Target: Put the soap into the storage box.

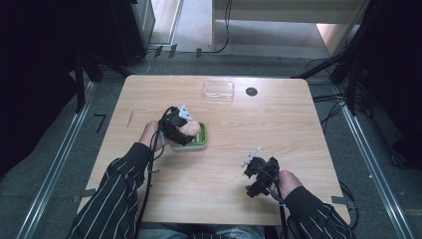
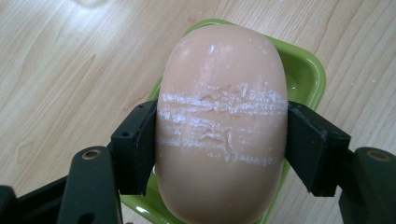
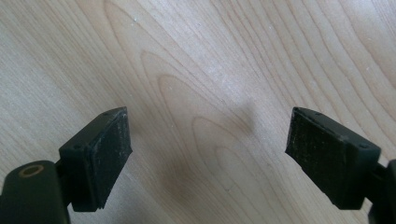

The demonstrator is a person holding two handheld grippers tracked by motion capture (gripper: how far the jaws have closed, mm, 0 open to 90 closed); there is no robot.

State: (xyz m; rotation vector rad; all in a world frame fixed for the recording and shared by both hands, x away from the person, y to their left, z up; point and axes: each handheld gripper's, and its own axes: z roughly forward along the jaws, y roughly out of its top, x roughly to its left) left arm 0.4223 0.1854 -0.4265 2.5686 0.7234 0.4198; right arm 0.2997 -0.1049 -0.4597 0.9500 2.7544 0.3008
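Observation:
A peach-coloured oval soap bar [image 2: 222, 126], scored with white scratch lines, sits between the two black jaws of my left gripper [image 2: 222, 144], which is shut on it. The bar hangs over a green soap dish [image 2: 308, 77]; whether it touches the dish I cannot tell. In the high view the left gripper [image 1: 186, 130] holds the soap [image 1: 191, 129] over the dish [image 1: 203, 141] near the table's middle. My right gripper [image 3: 208, 149] stands open above bare wood, nothing between its pads; the high view places it [image 1: 254, 175] toward the front right.
A clear plastic lid or box [image 1: 218, 90] lies at the table's far edge, beside a round black cable hole [image 1: 251, 91]. The wooden table [image 1: 298, 134] is bordered by grey floor, cables and dark stands.

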